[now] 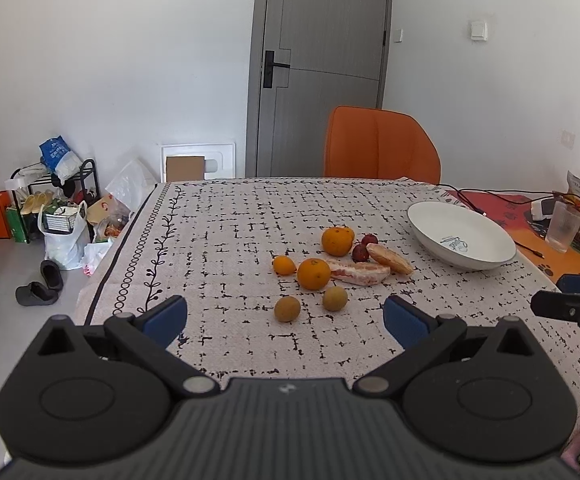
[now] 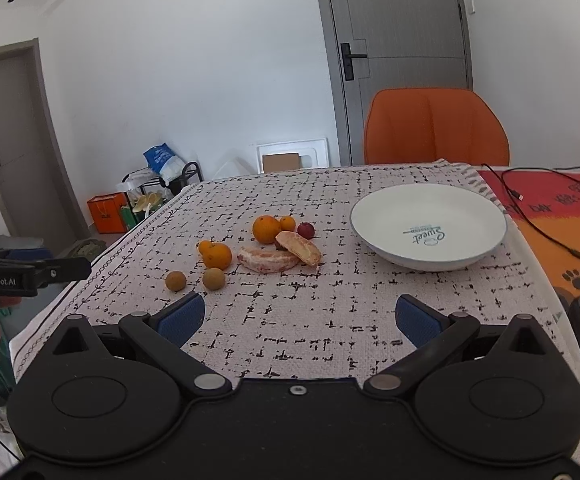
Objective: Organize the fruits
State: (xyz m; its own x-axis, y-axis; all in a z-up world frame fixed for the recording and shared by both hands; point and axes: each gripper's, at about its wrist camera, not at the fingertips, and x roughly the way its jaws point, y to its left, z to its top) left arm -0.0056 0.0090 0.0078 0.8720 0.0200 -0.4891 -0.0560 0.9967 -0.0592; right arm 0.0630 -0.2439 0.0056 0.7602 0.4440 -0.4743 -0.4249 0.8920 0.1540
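Evidently my left gripper point(image 1: 285, 318) and right gripper point(image 2: 300, 318) hung spread, empty; round longans point(image 2: 214, 279) risked rolling from my pinch, missing the bowl point(image 2: 374, 240).

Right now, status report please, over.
Left claw open, right claw open, both empty. Fruits loose on cloth, bowl empty. Path clear.

Both wrist views toward fruit-strewn table point(image 1: 225, 216)
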